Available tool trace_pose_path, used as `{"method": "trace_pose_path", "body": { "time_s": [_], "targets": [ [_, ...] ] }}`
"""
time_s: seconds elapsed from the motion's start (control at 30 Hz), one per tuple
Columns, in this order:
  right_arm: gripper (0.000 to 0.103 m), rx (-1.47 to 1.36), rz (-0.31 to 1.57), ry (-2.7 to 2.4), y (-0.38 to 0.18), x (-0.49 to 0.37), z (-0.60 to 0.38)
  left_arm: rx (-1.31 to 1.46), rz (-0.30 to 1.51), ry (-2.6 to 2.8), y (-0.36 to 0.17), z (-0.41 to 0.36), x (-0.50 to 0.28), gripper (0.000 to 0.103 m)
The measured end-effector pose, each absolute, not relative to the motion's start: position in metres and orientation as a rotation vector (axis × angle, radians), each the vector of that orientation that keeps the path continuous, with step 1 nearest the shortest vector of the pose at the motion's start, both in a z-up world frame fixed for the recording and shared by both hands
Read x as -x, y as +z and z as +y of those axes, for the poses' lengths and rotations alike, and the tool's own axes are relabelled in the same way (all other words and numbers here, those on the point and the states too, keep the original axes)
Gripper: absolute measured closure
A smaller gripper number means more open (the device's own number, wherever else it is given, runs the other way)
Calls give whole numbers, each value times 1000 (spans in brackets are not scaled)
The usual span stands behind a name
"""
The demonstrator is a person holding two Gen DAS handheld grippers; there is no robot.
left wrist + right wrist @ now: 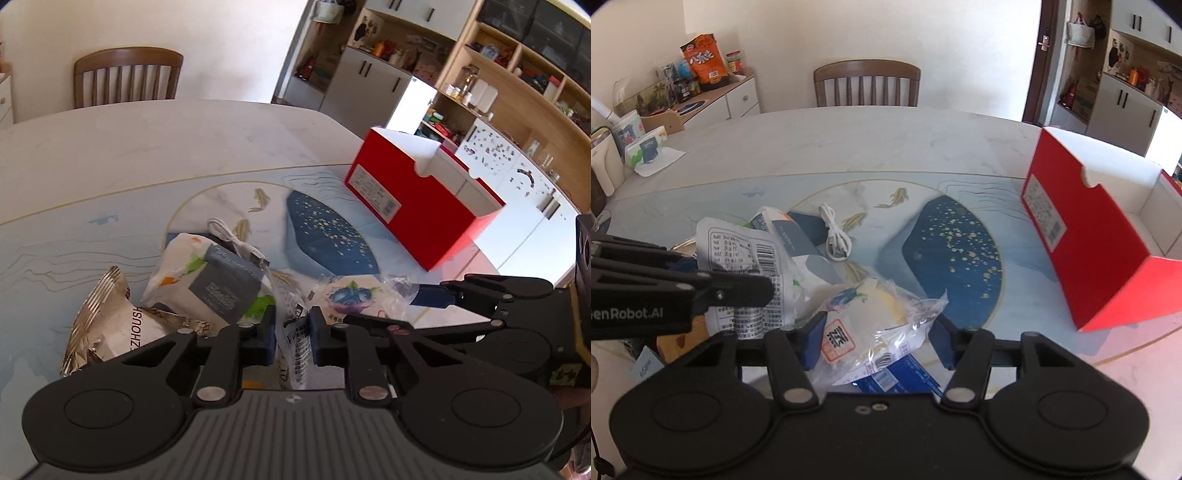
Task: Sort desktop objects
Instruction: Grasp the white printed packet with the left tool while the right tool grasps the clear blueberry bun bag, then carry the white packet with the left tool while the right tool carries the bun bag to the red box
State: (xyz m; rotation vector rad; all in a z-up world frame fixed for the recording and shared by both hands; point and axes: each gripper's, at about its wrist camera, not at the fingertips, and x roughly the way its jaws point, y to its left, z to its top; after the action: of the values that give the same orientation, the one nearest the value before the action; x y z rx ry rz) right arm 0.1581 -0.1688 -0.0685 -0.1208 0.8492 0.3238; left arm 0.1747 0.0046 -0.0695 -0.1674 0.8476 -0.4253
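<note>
Left wrist view: left gripper [293,334] pinches a white printed packet [295,354] left of the red box [424,206]; right gripper [877,341] straddles the blueberry pastry bag [871,325], spread; slippery film could slide free, dragging neighbouring snacks.

You had "GenRobot.AI" on the left gripper [768,291] arm, "ZHOUSH" on the foil snack bag [107,325], and a red-framed "蒸" on the clear bun packet [864,332].
</note>
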Motion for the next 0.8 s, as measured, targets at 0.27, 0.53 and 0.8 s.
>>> {"method": "trace_pose_path", "body": {
  "time_s": [0.27, 0.53, 0.8],
  "targets": [
    [46, 78, 827, 279, -48, -144, -183, 228, 826, -482, -54, 10, -166, 87],
    [46, 38, 790, 253, -23, -127, -191, 223, 784, -529, -33, 9, -161, 87],
    [46, 7, 751, 213, 0, -115, -204, 199, 753, -572, -15, 0, -157, 87]
  ]
}}
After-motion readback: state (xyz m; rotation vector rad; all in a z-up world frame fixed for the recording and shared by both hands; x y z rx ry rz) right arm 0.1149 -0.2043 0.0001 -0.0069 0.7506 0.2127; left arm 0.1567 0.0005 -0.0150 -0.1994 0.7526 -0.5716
